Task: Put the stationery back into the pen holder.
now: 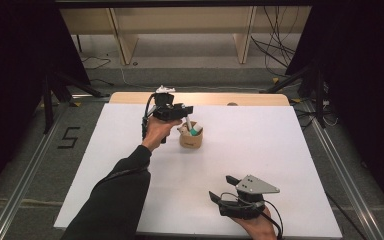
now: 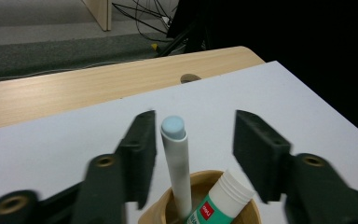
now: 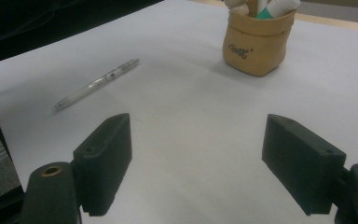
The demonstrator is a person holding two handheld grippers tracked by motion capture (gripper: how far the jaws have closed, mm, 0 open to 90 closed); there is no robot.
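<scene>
Tan paper-like pot standing toward the far edge of the white table, left of its middle; holds a white marker with a pale blue cap, a glue stick with a green label and white cap, and a further pale item not identifiable. Marker standing near upright in the pot, long axis vertical with a slight lean, cap end uppermost, lower end down inside the rim. Left gripper directly over the pot, far nearer than the other. In the left gripper view, left gripper with jaws about half open, straddling the marker's upper end; marker just beside one jaw, clear gap to the other, no squeeze evident, nothing held. Judged: marker freshly let go into the pot, next move a straight lift away along the marker's axis to avoid tipping it. Right gripper near the near edge, well apart from the pot, jaws wide and empty above bare table. Clear pen lying flat ahead of the right gripper.
</scene>
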